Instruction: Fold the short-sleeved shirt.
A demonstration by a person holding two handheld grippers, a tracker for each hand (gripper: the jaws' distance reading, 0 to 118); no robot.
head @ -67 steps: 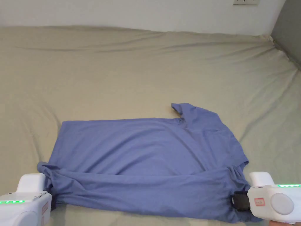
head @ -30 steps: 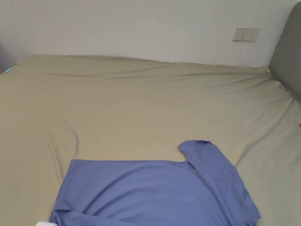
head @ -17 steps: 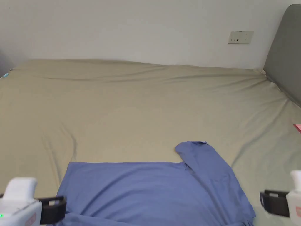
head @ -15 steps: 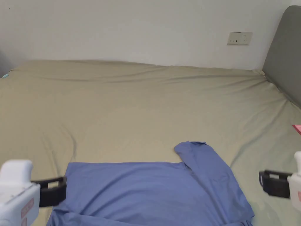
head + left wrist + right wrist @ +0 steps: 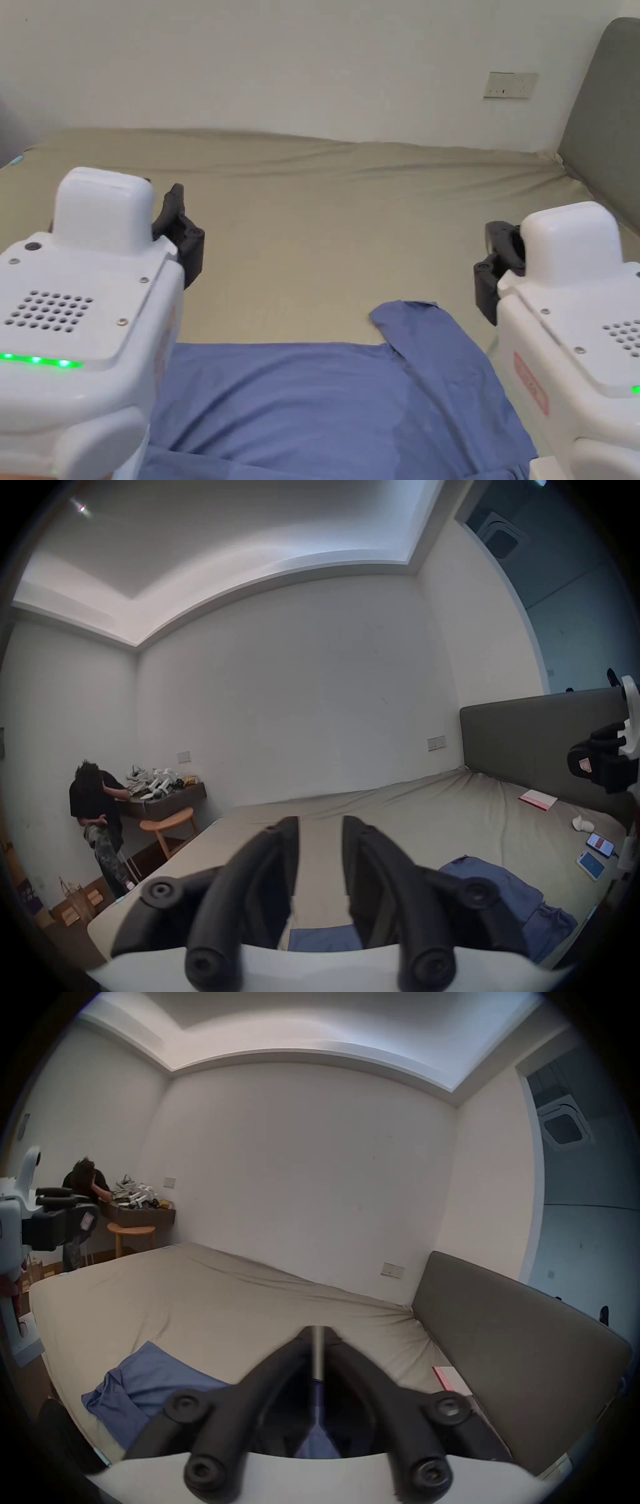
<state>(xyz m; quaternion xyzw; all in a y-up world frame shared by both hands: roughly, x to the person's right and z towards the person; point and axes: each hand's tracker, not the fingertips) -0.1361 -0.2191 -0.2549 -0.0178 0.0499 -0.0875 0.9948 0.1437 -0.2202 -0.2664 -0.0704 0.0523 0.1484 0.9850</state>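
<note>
Hanging empty above the bed (image 5: 325, 206), the left gripper (image 5: 320, 836) parted and the right gripper (image 5: 318, 1333) nearly closed, both risk rumpling the half-folded shirt (image 5: 337, 400) at lower centre by regrasping carelessly.

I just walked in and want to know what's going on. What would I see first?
First, the two white hand-held grippers held up close at the near edge: the left hand-held gripper with jaws apart, the right hand-held gripper nearly shut, both holding nothing. Between and below them, a blue shirt lies partly folded on a big beige bed, one sleeve sticking out toward the wall.
</note>
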